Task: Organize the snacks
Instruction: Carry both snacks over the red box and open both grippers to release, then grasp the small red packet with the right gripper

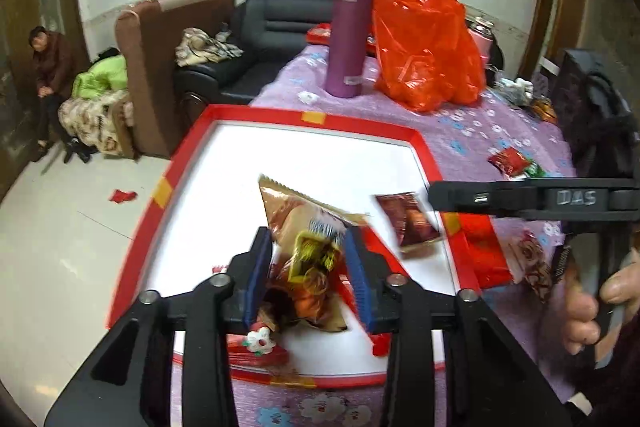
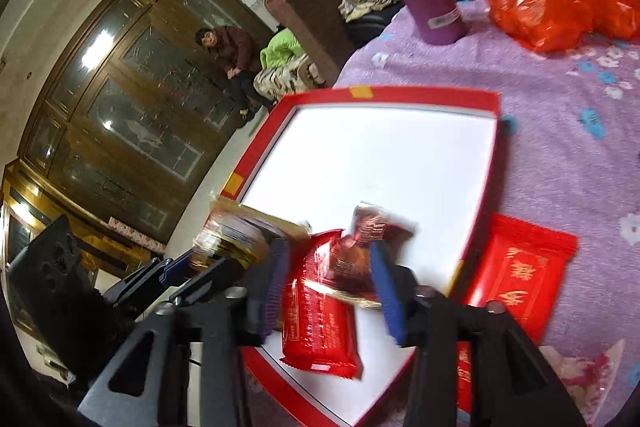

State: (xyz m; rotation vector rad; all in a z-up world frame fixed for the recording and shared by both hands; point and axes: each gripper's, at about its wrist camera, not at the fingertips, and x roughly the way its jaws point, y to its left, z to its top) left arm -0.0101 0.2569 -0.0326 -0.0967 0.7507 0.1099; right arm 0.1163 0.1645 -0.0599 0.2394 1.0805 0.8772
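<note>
A red-rimmed white tray lies on the purple cloth; it also shows in the right wrist view. My left gripper is shut on a gold-brown snack bag above the tray's near part. My right gripper is shut on a dark red snack packet over the tray; that packet hangs at the tray's right side in the left wrist view. A bright red packet lies flat in the tray under it. The left gripper's bag shows at left in the right wrist view.
A purple flask and an orange plastic bag stand beyond the tray. A flat red packet lies on the cloth right of the tray. More snacks lie on the cloth at right. Sofas and a seated person are at left.
</note>
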